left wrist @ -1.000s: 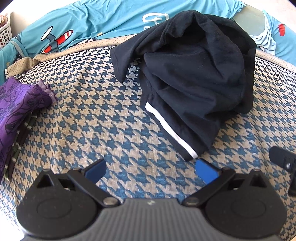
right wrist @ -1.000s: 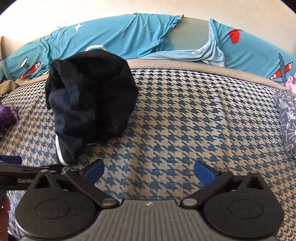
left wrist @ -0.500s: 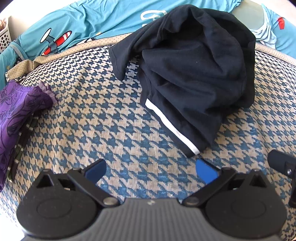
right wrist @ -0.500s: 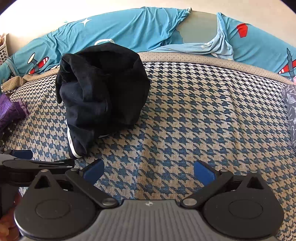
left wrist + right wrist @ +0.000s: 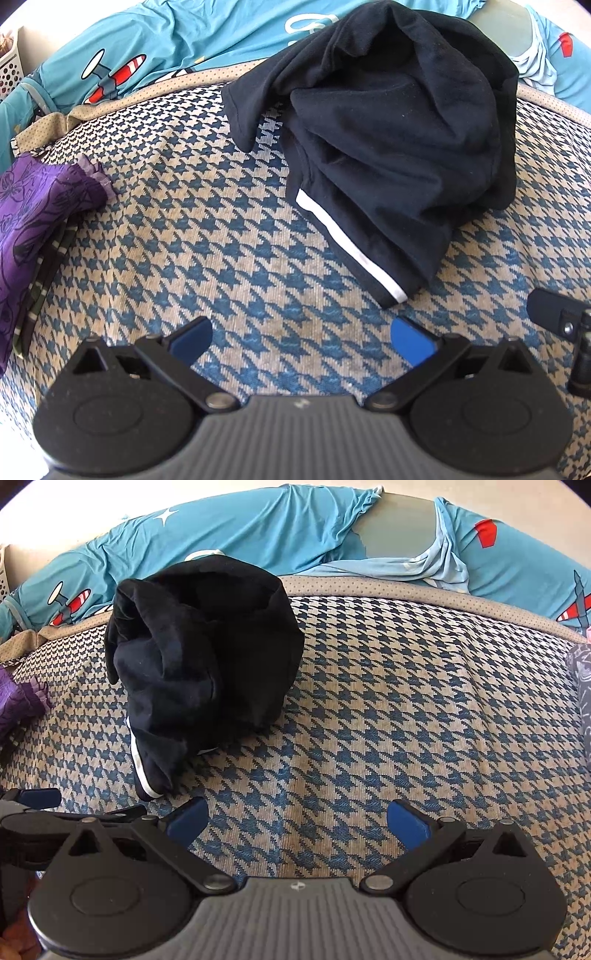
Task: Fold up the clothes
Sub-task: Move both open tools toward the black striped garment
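Note:
A crumpled black garment point(image 5: 391, 147) with a white stripe along one hem lies heaped on the houndstooth bed cover point(image 5: 207, 251). It also shows in the right wrist view point(image 5: 199, 672), left of centre. My left gripper point(image 5: 301, 338) is open and empty, just short of the garment's striped corner. My right gripper point(image 5: 297, 821) is open and empty over bare cover, to the right of the garment. The left gripper's fingertip point(image 5: 37, 797) shows at the left edge of the right wrist view.
A purple patterned cloth point(image 5: 33, 218) lies at the left on a striped one. A turquoise sheet with aeroplane prints point(image 5: 258, 528) runs along the back. A dark patterned cloth point(image 5: 583, 686) is at the right edge. A white basket point(image 5: 9, 70) stands far left.
Both grippers have moved slightly closer to the black garment, which looks larger in both views. The jaws have stayed open. The garment has not moved.

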Demonstrator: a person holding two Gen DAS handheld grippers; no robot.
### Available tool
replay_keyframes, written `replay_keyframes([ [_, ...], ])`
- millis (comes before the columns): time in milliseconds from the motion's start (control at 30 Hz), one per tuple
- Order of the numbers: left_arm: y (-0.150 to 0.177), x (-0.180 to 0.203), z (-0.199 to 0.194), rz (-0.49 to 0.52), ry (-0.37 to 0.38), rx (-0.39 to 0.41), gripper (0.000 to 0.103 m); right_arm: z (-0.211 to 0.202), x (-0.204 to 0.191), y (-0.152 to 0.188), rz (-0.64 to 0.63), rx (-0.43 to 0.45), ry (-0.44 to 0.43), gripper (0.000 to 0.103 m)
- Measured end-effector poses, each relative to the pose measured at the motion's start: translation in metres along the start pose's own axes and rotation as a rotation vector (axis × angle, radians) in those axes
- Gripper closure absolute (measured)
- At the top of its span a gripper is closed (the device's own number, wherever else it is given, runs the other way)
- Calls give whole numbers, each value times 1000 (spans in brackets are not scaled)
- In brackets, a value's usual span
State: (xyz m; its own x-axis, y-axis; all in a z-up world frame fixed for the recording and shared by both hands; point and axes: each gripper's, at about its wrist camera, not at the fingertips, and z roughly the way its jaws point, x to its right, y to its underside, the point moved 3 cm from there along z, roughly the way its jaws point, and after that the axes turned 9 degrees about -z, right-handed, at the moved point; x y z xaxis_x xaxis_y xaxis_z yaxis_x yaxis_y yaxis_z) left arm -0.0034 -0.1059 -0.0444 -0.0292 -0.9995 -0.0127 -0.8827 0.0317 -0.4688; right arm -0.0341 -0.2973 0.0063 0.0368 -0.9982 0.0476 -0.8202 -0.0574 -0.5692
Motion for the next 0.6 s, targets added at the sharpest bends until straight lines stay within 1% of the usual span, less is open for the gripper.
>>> replay_keyframes([
  [600, -3, -7, -1, -17, -9, 7, 0, 5, -10, -3, -23, -11, -12, 0],
])
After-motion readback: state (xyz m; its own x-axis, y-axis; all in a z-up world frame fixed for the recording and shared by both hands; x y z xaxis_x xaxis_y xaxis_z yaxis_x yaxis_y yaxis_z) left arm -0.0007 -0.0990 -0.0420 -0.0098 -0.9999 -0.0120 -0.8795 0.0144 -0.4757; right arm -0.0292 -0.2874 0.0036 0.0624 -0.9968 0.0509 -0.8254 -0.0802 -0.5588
